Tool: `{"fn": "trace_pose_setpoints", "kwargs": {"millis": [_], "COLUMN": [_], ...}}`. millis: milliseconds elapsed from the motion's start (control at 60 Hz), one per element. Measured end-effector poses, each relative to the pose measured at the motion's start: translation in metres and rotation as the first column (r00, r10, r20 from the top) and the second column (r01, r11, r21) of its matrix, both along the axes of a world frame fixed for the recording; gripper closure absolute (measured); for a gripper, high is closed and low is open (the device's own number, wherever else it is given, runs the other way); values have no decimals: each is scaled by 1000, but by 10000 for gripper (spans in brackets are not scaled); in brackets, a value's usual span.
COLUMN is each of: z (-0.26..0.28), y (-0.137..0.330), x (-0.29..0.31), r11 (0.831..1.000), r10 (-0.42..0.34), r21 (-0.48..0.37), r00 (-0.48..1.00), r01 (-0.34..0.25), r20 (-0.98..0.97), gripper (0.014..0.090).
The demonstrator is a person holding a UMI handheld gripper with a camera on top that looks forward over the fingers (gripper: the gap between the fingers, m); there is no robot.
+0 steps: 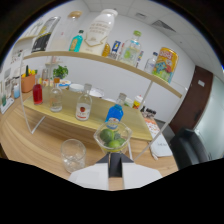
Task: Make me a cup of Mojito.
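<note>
1. At far left, on the lower shelf of a two-tier rack [75, 114], stands an orange pot [28, 82], a red bottle [37, 93] beside it and a small green plant [60, 72] behind
2. Further right on that shelf are a clear glass bottle [55, 99] and a clear bottle with a red label [83, 106]
3. On the wooden table [30, 142] in front of the rack sits an empty clear glass [73, 154], just ahead of the gripper and to its left
4. The gripper [115, 170] shows at the bottom centre; its white fingers [90, 177] are mostly hidden, and whether they are open or closed cannot be told
5. Just ahead of the fingers stands a clear cup of green limes [112, 138], with a blue-capped bottle [114, 114] behind it
6. The upper shelf [125, 65] carries a large white bottle [100, 31], a teal bottle [76, 41], a clear green-labelled bottle [131, 47] and, far right, a colourful packet [165, 64]
</note>
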State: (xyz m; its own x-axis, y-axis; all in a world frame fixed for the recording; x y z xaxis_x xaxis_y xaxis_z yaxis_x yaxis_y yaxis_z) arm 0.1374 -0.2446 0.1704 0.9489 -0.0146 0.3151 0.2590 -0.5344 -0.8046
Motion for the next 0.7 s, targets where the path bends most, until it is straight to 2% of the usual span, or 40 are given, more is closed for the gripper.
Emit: {"fn": "trace_pose_setpoints", "kwargs": {"millis": [117, 250, 383, 483, 583, 700], "z": [12, 29, 33, 36, 39, 40], "y": [13, 26, 33, 36, 40, 42], "x": [-6, -14, -21, -28, -33, -37], "r11": [994, 967, 925, 882, 846, 811], "r10": [101, 207, 299, 353, 370, 380], "r21": [23, 23, -49, -119, -164, -230], "r00": [966, 834, 641, 472, 336, 186], "r01": [-110, -255, -377, -456, -508, -538], "r20": [237, 512, 706, 807, 866, 906], "gripper": [891, 892, 893, 894, 894, 891]}}
